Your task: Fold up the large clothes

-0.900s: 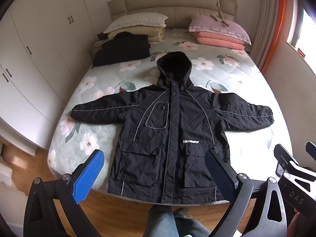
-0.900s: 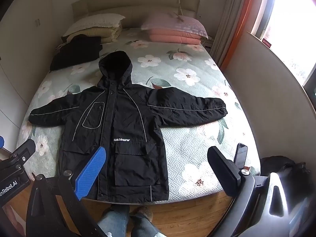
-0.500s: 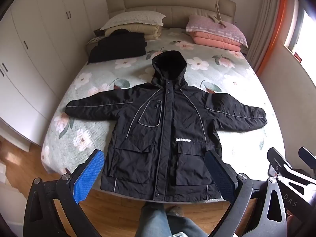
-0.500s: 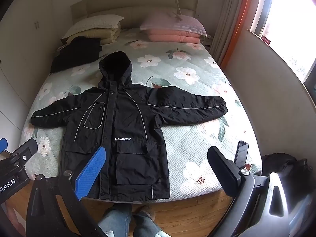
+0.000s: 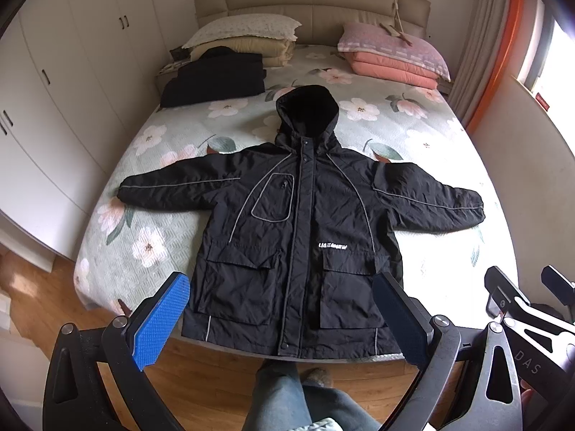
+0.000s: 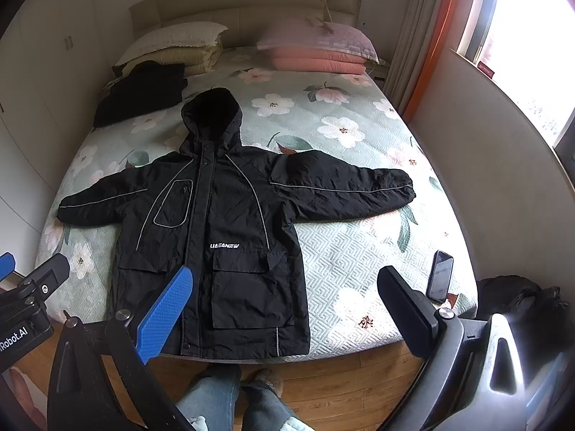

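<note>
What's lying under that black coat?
The black coat lies spread flat on a flowered bedspread, which shows all around it. Whatever else might be beneath the coat is covered, so it cannot be told.
</note>
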Motion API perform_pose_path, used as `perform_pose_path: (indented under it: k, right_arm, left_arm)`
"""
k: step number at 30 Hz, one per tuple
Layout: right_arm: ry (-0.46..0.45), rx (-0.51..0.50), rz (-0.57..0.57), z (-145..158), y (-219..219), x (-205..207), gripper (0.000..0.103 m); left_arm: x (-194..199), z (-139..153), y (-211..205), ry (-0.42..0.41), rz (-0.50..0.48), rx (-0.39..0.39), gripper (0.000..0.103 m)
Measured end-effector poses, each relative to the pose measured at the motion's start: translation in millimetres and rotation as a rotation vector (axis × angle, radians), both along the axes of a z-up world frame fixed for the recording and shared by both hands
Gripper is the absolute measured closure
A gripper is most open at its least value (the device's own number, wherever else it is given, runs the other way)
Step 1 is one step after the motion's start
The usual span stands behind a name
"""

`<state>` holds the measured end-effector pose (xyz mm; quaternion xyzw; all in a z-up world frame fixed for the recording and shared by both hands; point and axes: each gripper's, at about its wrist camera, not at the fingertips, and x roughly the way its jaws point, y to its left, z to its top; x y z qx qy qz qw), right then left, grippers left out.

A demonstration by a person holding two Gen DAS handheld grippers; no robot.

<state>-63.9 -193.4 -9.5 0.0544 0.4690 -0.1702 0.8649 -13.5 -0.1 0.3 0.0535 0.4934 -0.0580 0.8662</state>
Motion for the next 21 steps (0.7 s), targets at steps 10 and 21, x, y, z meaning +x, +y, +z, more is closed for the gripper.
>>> perform_pose_path:
  k: [10, 21]
  right_arm:
    - [0.002, 0.005, -0.002, -0.2, 0.0, 0.5, 0.000]
    - [0.025, 0.020, -0.007, -0.7, 2.2, 3.8, 0.000]
  left_arm:
    - [-1.0, -1.5, 4.2, 0.009, 0.011, 0.003, 0.001]
    - [-2.7, -9.4, 2.2, 0.034, 0.011, 0.014, 0.001]
